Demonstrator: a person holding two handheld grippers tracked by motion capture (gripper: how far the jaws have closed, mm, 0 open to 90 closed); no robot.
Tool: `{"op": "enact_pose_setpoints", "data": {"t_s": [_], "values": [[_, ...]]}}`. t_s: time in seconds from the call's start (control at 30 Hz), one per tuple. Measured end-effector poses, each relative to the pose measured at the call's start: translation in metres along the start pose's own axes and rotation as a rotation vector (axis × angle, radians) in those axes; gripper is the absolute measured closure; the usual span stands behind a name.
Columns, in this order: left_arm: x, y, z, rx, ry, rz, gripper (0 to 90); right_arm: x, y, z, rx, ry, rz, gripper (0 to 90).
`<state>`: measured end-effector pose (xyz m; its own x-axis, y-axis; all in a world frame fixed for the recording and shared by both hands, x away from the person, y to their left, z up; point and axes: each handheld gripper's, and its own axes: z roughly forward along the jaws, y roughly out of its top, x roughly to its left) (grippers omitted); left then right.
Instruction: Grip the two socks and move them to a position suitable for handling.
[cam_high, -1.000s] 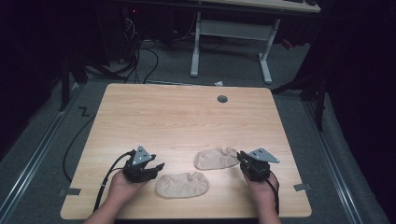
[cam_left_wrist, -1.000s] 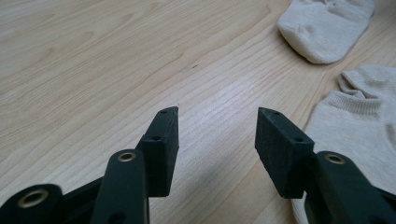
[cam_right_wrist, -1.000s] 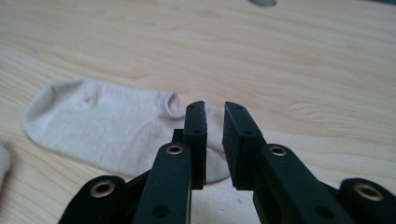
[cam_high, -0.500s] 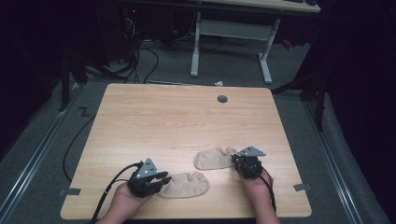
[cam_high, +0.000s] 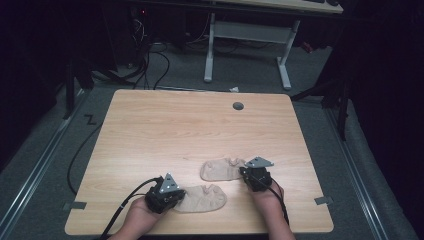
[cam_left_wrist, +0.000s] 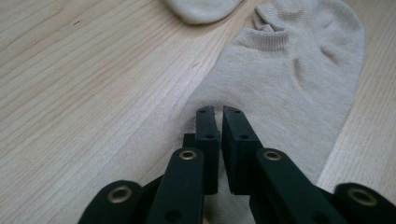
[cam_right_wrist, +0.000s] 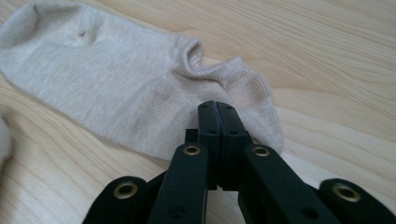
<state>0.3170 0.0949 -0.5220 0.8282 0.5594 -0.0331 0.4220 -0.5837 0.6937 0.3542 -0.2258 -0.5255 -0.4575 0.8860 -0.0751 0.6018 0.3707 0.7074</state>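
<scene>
High view: two beige socks lie near the front edge of the table (cam_high: 150, 130), the near sock (cam_high: 202, 198) toward the front-left and the far sock (cam_high: 222, 169) a little behind it, toward the right, their ends close together. Your left tongs (cam_high: 175, 196) sit at the near sock's left end; your right tongs (cam_high: 246, 172) meet the far sock's right end.

Left gripper view puts the left tongs (cam_left_wrist: 218, 112) over the near sock (cam_left_wrist: 289, 84), jaws almost closed with a thin slit between them; whether any cloth is caught, I cannot tell. Right gripper view shows the right tongs (cam_right_wrist: 218, 108) pressed together at the cuff end of the far sock (cam_right_wrist: 116, 93); a pinch of fabric there looks likely, but it isn't certain.

Before lifting either sock, make sure both grips hold:
- Press the tips down into the cloth, then close, so a fold comes up between them.
- Take the hem or cuff, where the knit is thicker and slips less.
- Raise slowly and low; if a sock stays flat on the table, reopen and bite deeper.
- Keep your hands apart so the trailing cables don't drag the loose ends.
</scene>
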Motion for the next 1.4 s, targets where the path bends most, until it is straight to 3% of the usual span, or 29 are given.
{"op": "enact_pose_setpoints", "data": {"t_s": [0.27, 0.37, 0.43, 0.57, 0.7, 0.77, 0.9, 1.0, 1.17, 1.3, 1.4], "values": [[-0.001, 0.0, 0.001, -0.005, -0.003, 0.007, 80.8, 0.026, 0.012, 0.011, -0.01, 0.051, -0.064, 89.9], [-0.001, 0.0, 0.0, -0.012, -0.007, 0.012, 76.3, 0.034, 0.015, 0.013, -0.011, 0.05, -0.089, 89.6], [0.0, 0.002, -0.006, -0.044, -0.001, 0.005, 74.0, 0.035, 0.016, 0.01, -0.023, 0.047, -0.093, 88.6], [0.009, 0.003, -0.019, -0.108, 0.035, -0.028, 68.4, 0.024, 0.019, -0.004, -0.098, 0.041, -0.037, 84.3], [0.026, 0.002, -0.026, -0.152, 0.091, -0.084, 62.2, 0.009, 0.016, -0.008, -0.106, 0.026, 0.021, 80.5], [0.034, 0.003, -0.023, -0.159, 0.105, -0.102, 59.3, 0.003, 0.015, -0.007, -0.107, 0.026, 0.045, 77.1], [0.048, 0.016, -0.005, -0.166, 0.089, -0.151, 55.6, 0.001, 0.016, 0.0, -0.085, 0.05, 0.064, 71.0], [0.05, 0.026, 0.008, -0.147, 0.09, -0.145, 55.0, 0.005, 0.015, 0.006, -0.064, 0.065, 0.051, 69.0], [0.057, 0.036, 0.032, -0.128, 0.075, -0.177, 54.8, 0.01, 0.017, 0.014, -0.051, 0.07, 0.045, 66.3], [0.057, 0.035, 0.042, -0.089, 0.074, -0.177, 60.2, 0.01, 0.016, 0.02, -0.031, 0.068, 0.045, 60.4], [0.053, 0.033, 0.042, -0.089, 0.084, -0.159, 66.2, 0.009, 0.014, 0.02, -0.03, 0.079, 0.051, 58.0]]}}
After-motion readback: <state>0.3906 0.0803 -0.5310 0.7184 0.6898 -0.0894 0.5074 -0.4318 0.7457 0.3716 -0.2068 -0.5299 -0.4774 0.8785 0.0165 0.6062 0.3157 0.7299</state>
